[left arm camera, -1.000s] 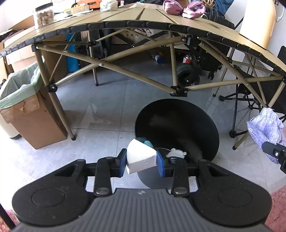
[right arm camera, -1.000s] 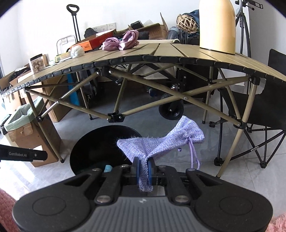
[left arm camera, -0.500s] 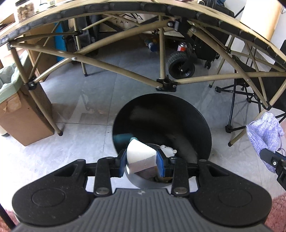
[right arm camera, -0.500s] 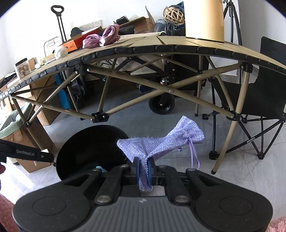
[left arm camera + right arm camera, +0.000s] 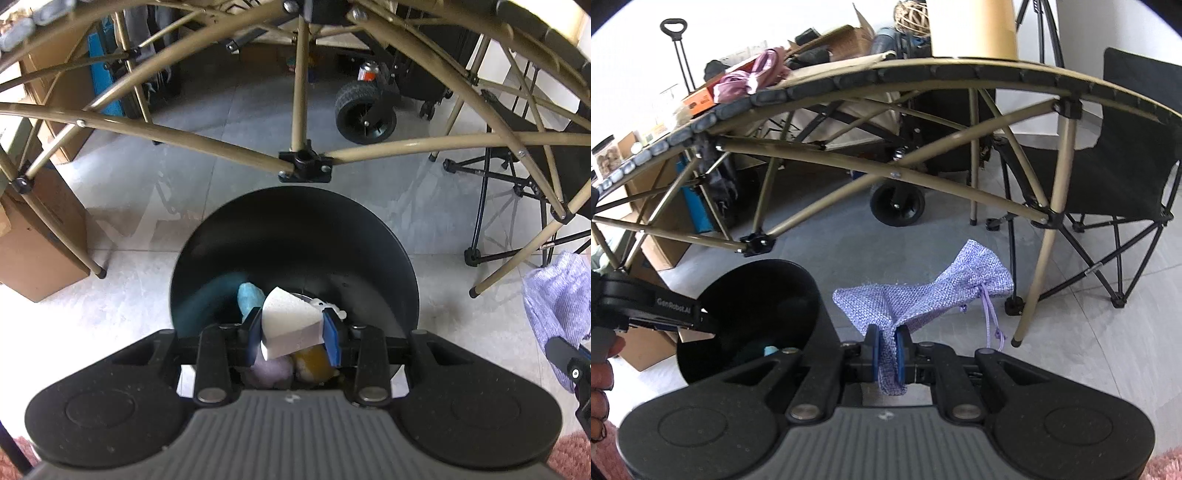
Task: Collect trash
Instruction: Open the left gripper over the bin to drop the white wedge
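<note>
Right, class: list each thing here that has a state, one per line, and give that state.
Left gripper: shut on white foam wedge, above the bin.
Right gripper: shut on lilac drawstring pouch.
Black bin: open-topped, upright, holding several items.
Lilac drawstring pouch: cinched shut, hanging clear of the floor.

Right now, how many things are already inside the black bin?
4 that I can see in the black bin: a blue thing, a small white thing, a lilac thing and a yellow-brown thing. The left gripper and its white wedge may hide more.
</note>
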`<move>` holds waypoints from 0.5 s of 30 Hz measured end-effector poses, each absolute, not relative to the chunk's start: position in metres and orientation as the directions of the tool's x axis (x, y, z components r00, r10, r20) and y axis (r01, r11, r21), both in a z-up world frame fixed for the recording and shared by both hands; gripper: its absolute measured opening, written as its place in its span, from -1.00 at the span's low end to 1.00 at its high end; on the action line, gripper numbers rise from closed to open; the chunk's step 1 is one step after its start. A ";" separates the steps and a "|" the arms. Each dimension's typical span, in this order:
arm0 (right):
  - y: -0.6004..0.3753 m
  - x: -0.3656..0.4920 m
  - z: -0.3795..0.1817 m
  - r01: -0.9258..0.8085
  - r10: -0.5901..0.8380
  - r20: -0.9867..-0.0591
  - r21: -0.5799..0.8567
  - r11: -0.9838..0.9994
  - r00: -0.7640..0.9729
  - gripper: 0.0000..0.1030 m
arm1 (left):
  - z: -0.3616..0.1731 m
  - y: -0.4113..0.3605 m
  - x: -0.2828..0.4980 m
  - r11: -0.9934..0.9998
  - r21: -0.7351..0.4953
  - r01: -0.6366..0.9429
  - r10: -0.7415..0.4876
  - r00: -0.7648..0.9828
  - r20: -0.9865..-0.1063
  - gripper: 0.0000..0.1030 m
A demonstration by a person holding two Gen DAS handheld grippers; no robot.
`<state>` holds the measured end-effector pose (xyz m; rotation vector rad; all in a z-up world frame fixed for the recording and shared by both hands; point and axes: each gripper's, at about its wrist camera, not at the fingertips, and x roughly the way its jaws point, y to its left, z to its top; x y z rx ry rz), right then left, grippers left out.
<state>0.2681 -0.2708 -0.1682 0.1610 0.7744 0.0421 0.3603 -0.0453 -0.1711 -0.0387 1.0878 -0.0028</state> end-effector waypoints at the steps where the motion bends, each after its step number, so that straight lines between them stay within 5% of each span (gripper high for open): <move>1: -0.273 0.269 -0.170 0.027 0.094 -0.696 0.161 0.987 0.712 -0.83 | -0.173 -0.047 0.362 0.999 -0.030 -0.018 -0.018 0.459 -0.888 -0.33; 15: -0.276 0.276 -0.177 0.038 0.080 -0.716 0.148 0.988 0.694 -0.83 | -0.178 -0.053 0.372 0.999 -0.031 -0.036 -0.013 0.429 -0.903 -0.31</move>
